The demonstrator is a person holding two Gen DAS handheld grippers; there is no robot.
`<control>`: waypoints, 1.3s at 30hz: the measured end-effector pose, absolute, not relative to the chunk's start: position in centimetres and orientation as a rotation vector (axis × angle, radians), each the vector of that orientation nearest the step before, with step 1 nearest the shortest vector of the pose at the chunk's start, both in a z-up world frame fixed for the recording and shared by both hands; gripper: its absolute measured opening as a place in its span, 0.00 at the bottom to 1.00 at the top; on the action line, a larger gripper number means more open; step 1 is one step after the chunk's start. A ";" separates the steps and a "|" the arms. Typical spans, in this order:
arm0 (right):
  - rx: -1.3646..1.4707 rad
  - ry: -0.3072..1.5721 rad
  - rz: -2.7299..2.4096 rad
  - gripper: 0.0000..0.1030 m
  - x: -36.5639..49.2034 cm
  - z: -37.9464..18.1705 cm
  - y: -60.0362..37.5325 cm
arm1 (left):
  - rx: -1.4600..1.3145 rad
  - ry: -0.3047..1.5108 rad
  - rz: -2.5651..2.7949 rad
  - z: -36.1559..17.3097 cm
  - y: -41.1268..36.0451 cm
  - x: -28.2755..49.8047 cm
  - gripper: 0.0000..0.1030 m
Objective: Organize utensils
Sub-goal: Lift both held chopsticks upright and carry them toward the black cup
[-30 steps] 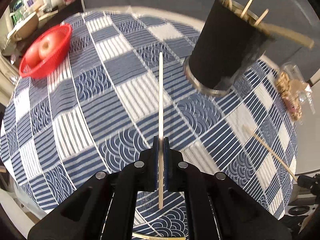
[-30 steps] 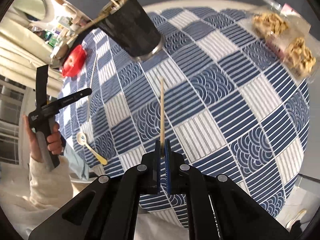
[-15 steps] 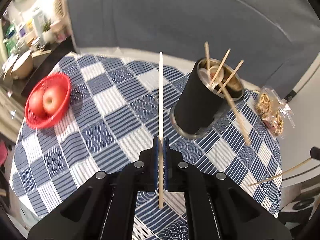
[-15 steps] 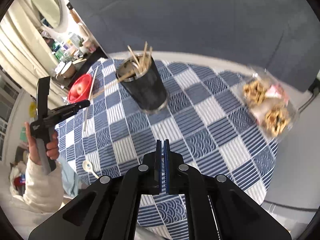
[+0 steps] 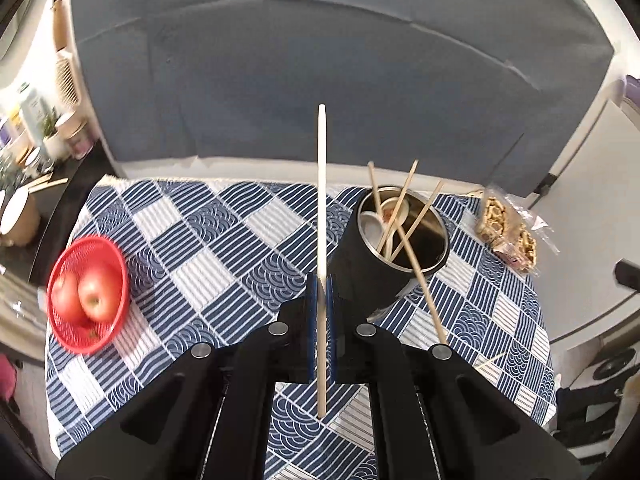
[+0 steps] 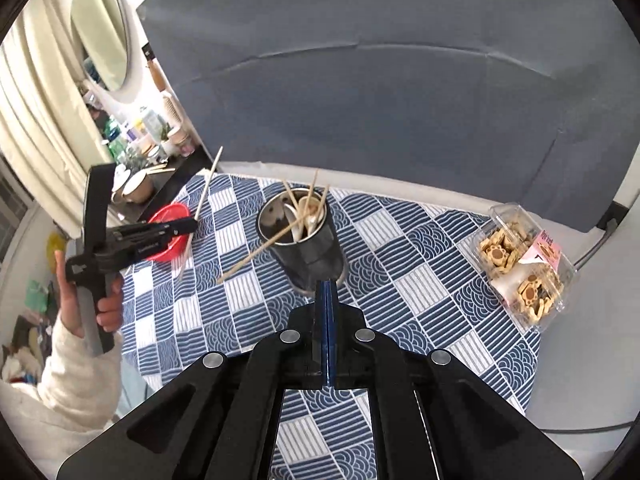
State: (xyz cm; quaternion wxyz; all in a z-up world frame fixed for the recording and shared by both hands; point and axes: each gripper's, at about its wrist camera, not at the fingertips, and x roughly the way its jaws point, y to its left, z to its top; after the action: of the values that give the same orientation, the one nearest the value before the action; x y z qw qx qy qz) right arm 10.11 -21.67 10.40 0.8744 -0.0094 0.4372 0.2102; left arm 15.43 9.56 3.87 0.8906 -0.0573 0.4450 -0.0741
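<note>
My left gripper [image 5: 320,280] is shut on a pale wooden chopstick [image 5: 322,184] that runs straight up past the fingertips, high over the table. Just to its right stands the black steel-lined cup [image 5: 376,276], holding several chopsticks and white spoons; one long chopstick [image 5: 424,284] leans far out over the rim. In the right wrist view the cup [image 6: 316,248] is ahead of my right gripper [image 6: 326,284], which is shut with nothing visible between its fingers. To the left, a person's hand [image 6: 100,308] holds the left gripper [image 6: 188,225] with its chopstick [image 6: 206,192].
A red basket [image 5: 116,264] with two apples sits at the table's left edge. A clear box of cookies [image 6: 520,264] lies at the right edge. The blue-and-white checked cloth [image 6: 400,280] covers the table. A grey backdrop stands behind; shelves with bottles are far left.
Both grippers have risen well above the table, so more of it shows. The chopstick seen in the right gripper a second ago no longer shows there. The left still grips its chopstick.
</note>
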 end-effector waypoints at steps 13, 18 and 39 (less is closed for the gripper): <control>-0.229 1.109 0.512 0.14 11.1 -1.7 -19.8 | -0.096 0.870 -0.173 6.7 9.4 15.8 0.05; -0.344 1.144 0.624 0.38 11.6 -5.6 -19.2 | -0.112 0.865 -0.114 7.4 9.7 15.0 0.05; -0.774 1.204 0.851 0.23 11.1 -16.6 -19.3 | -0.213 0.828 0.033 7.4 9.1 13.1 0.05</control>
State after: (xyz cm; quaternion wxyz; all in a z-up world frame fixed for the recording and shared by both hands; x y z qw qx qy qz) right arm 11.12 -19.34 -16.59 0.6730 -0.3438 0.5348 0.3779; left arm 13.10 9.09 7.41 0.9099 -0.1034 0.4014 0.0159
